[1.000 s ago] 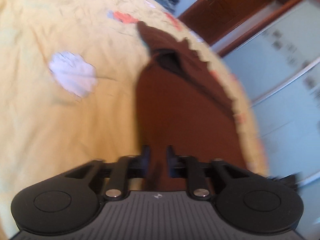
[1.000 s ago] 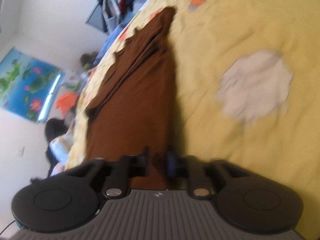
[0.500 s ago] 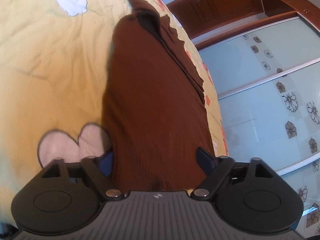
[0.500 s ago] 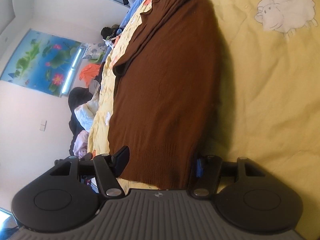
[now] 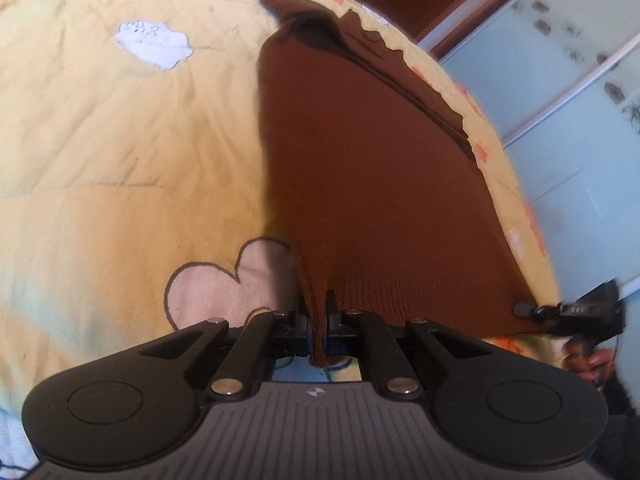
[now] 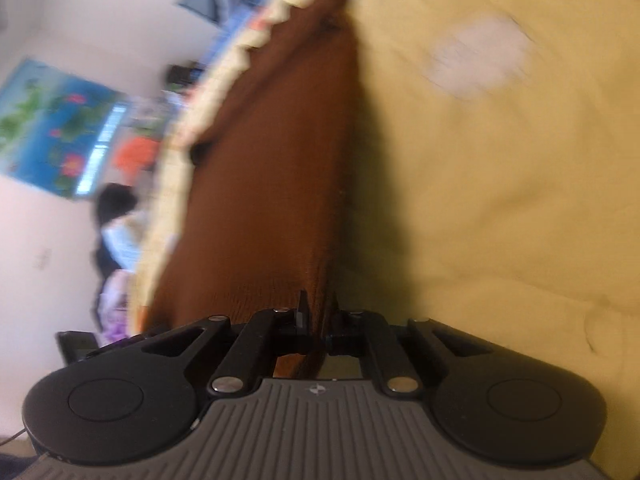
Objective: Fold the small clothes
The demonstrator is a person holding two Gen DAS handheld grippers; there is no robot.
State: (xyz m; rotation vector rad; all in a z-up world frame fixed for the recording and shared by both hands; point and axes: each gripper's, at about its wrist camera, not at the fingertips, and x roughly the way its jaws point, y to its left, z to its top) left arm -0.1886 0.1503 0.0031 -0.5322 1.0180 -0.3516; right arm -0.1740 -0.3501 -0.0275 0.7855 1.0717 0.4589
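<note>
A brown knit sweater [image 5: 372,168] lies lengthwise on a yellow quilt [image 5: 120,160], its ribbed hem nearest me and its far end bunched near the top. My left gripper [image 5: 319,312] is shut on the hem's left corner, with a fold of knit pinched between its pads. In the left wrist view the right gripper [image 5: 524,310] pinches the hem's other corner at the far right. The right wrist view is blurred; there my right gripper [image 6: 319,314] is shut on the brown sweater [image 6: 276,160], whose fabric runs away from the jaws.
The quilt carries a pink heart patch [image 5: 224,288] beside my left gripper and a white sheep patch [image 5: 154,44] farther off. The bed's scalloped edge [image 6: 224,80] runs along the sweater. Pale wardrobe doors [image 5: 560,80] stand beyond it; a poster [image 6: 52,124] and piled clothes fill the other side.
Both grippers stood wide open around the hem half a second ago; now each has shut on a hem corner. The hem fabric has gathered up into the jaws.
</note>
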